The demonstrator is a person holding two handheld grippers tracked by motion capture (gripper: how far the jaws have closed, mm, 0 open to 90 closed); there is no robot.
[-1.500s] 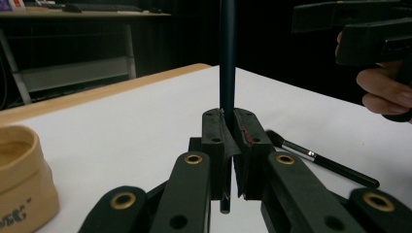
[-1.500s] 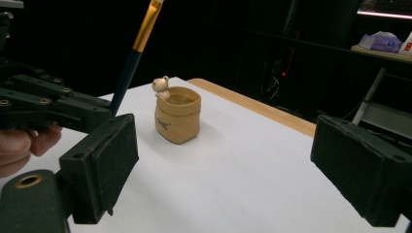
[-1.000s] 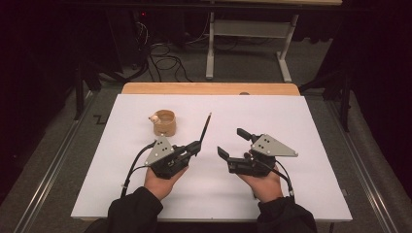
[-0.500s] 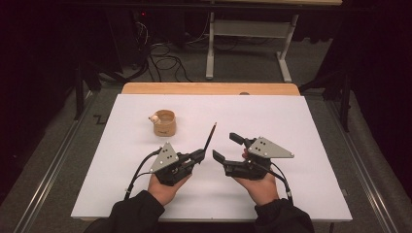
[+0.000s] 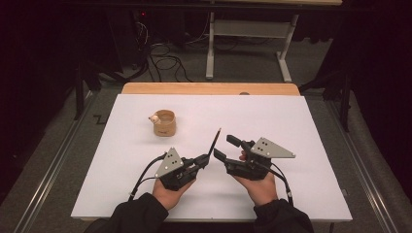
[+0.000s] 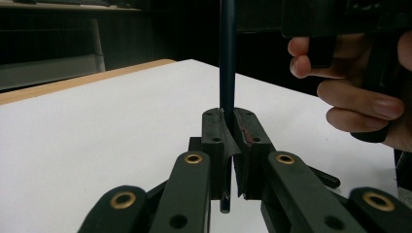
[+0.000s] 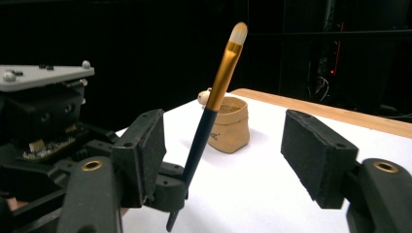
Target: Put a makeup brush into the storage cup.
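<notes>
- High view: one brush point(image 5: 214, 142) is being pinched by the left tongs point(image 5: 203, 160) above the white counter point(image 5: 301, 126); the right tongs point(image 5: 227, 147) are being held spread just beside it. One tan cup point(image 5: 164, 123) is standing well apart.
- Left gripper view: the brush handle point(image 6: 227, 58) is being gripped low, so slipping or tilting is being risked.
- Right gripper view: the brush point(image 7: 216, 97) is being framed between the spread pads point(image 7: 317, 158); a hasty closing could knock it loose.

Overhead light falls bright and even on the white tabletop point(image 5: 301, 145), while surroundings beyond it sink into darkness. Soft shadows lie beneath each tool; nearest jaw parts blur slightly.
</notes>
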